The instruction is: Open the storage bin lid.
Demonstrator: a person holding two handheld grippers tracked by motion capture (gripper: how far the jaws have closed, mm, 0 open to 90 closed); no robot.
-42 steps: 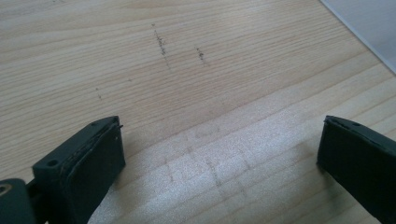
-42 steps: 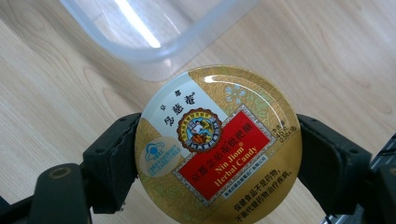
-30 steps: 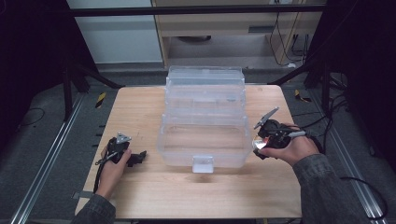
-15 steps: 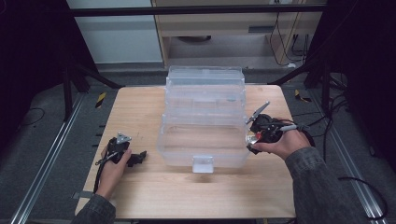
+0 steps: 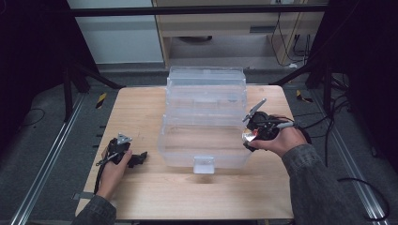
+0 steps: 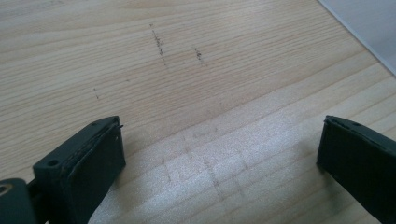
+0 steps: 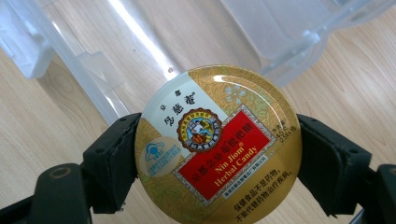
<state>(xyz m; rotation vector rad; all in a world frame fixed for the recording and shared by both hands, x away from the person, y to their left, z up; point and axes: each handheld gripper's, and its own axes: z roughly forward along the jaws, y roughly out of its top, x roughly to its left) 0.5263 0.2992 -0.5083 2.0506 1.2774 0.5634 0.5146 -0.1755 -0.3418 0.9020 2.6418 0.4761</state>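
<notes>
Right gripper view: right gripper [image 7: 217, 154] clamps the candy tin [image 7: 217, 144], bottom edge cropped; left gripper [image 6: 219, 158] gapes wide, empty, over the table [image 6: 187, 70].

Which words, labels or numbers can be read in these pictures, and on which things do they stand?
"Nin Jiom" and "Herbal Candy": on the red panel of the round candy tin.
Chinese characters on the tin's lid: too small to read with certainty.
Small print at the lid's edge: too small.
</notes>
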